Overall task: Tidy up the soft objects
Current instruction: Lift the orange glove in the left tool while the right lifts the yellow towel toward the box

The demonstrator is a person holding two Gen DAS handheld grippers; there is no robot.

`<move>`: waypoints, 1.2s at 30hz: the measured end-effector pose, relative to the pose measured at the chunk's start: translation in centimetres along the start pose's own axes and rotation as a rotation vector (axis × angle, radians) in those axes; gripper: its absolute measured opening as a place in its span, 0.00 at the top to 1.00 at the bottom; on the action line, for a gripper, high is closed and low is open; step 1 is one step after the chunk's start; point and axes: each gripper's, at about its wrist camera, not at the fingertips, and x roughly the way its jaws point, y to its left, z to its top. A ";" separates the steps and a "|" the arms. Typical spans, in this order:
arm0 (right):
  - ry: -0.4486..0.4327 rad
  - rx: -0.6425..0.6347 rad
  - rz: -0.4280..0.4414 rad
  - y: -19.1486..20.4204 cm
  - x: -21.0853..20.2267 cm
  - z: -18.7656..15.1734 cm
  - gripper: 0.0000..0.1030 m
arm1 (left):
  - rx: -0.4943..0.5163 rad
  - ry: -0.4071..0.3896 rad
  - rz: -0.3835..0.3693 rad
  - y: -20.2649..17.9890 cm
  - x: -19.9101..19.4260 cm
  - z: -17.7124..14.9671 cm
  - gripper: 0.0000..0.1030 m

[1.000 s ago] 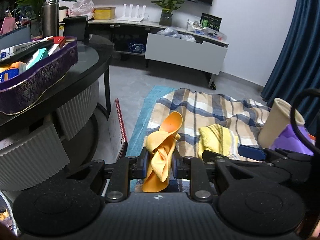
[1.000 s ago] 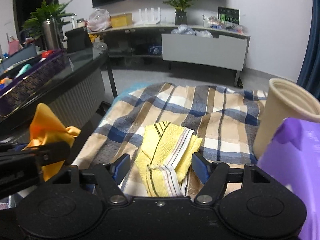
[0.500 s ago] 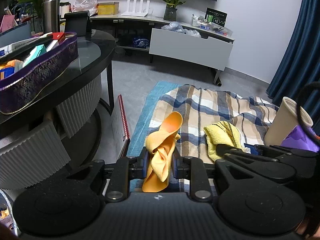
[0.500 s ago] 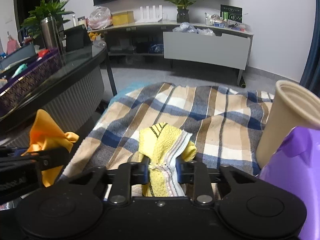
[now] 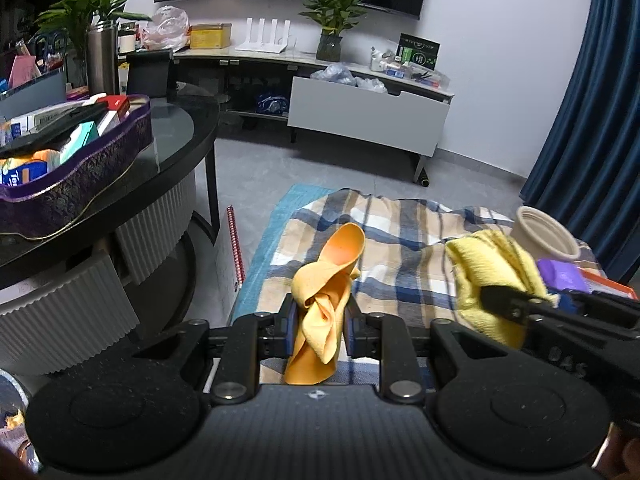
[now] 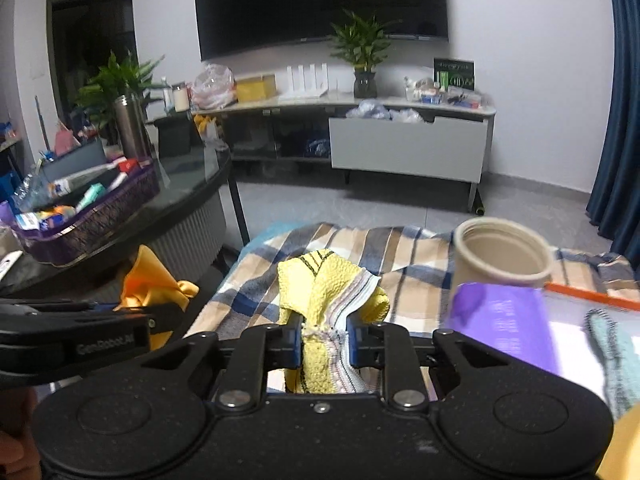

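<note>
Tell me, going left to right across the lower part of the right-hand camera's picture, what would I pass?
Purple basket on the dark table → orange cloth → yellow towel pinched in the right claw → beige cup → purple box.

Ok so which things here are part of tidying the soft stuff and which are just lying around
Part of the job:
- orange cloth, in the left gripper
- yellow towel, right gripper closing on it
- beige cup
- plaid blanket

Lying about:
- purple tray of boxes
- steel flask
- potted plant
- router
</note>
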 end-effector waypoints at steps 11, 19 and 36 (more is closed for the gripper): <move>-0.064 -0.030 -0.013 -0.8 -6.8 -0.1 0.76 | 0.026 -0.023 -0.026 -2.4 -3.2 -0.1 0.77; -0.088 -0.038 -0.028 -1.3 -9.6 -0.6 0.76 | 0.037 -0.027 -0.039 -3.7 -4.4 -0.8 0.77; -0.122 -0.010 -0.063 -2.7 -14.4 -1.9 0.76 | 0.085 -0.042 -0.102 -6.6 -7.3 -2.1 0.77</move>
